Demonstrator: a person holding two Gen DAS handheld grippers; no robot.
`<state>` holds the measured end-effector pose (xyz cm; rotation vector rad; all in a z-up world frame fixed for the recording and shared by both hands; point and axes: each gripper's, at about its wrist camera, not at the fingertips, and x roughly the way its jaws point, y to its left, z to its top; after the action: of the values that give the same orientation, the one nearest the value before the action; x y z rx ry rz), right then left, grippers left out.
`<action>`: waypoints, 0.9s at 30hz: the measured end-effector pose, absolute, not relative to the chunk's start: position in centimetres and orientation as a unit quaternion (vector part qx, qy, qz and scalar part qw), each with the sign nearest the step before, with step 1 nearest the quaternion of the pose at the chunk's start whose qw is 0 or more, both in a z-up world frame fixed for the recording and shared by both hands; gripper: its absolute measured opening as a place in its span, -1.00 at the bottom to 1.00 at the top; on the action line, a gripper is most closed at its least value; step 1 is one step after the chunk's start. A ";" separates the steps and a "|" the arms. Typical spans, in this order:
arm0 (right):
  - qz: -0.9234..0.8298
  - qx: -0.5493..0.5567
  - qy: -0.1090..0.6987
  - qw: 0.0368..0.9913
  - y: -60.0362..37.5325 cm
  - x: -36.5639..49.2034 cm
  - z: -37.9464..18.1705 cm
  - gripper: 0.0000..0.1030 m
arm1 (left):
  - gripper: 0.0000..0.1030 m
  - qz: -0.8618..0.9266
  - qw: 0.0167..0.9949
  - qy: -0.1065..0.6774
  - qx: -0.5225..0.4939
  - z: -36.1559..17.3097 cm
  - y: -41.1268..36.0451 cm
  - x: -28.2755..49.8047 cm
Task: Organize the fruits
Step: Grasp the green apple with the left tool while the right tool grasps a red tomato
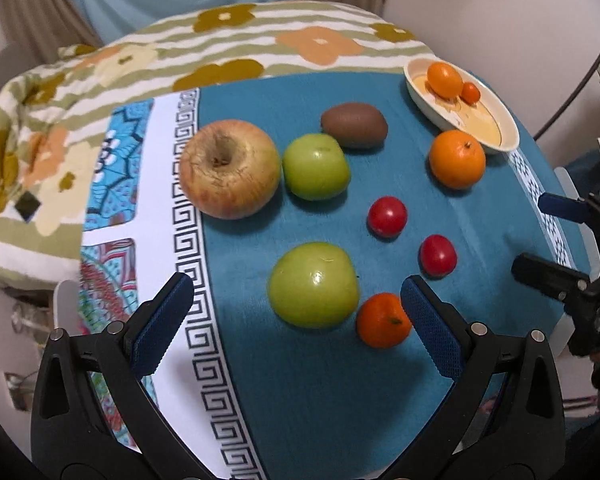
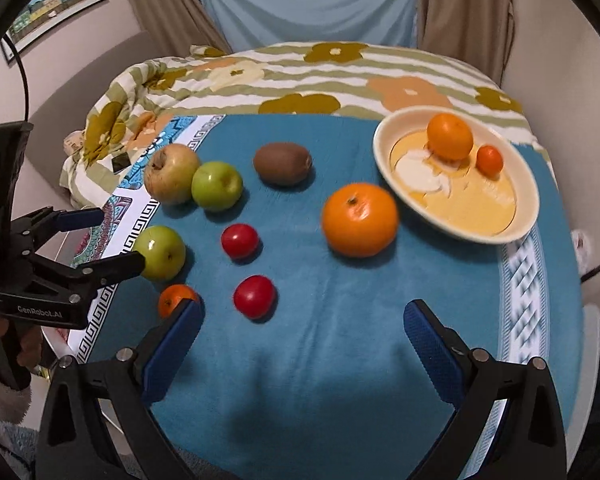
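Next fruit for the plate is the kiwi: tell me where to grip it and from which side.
Grip the kiwi across its short middle, coming down from above. It lies on its side, long axis running left-right on the blue cloth, so the narrow waist fits best between the fingers. The green apple sits off its left end, apart in this view; front and back look free. The right gripper is open and probably better placed.

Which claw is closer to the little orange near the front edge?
Left. The left claw hangs open right around the little orange, one finger beside it. The right claw is open too, off to that orange's right.
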<state>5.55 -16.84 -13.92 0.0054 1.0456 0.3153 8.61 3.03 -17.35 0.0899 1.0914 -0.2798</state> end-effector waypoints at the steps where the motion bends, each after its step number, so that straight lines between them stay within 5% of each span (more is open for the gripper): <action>1: 0.147 0.005 0.499 0.854 -16.5 5.6 -14.2 0.96 | 1.00 -0.139 0.841 0.521 0.042 -17.7 3.1 8.9; 11: 0.120 0.026 0.516 0.848 -14.3 5.4 -15.9 0.91 | 0.62 -0.184 0.815 0.548 0.029 -20.6 3.3 10.3; 17: 0.119 0.028 0.527 0.841 -13.2 5.6 -16.7 0.63 | 0.21 -0.217 0.804 0.553 0.011 -20.9 3.1 10.4; 27: 0.119 0.029 0.532 0.838 -12.3 6.4 -17.6 0.33 | 0.21 -0.218 0.805 0.550 0.045 -20.6 3.3 9.7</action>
<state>6.44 -12.28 -17.64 0.0609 1.1263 0.2508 9.74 3.34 -20.59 0.0968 1.1770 -0.4666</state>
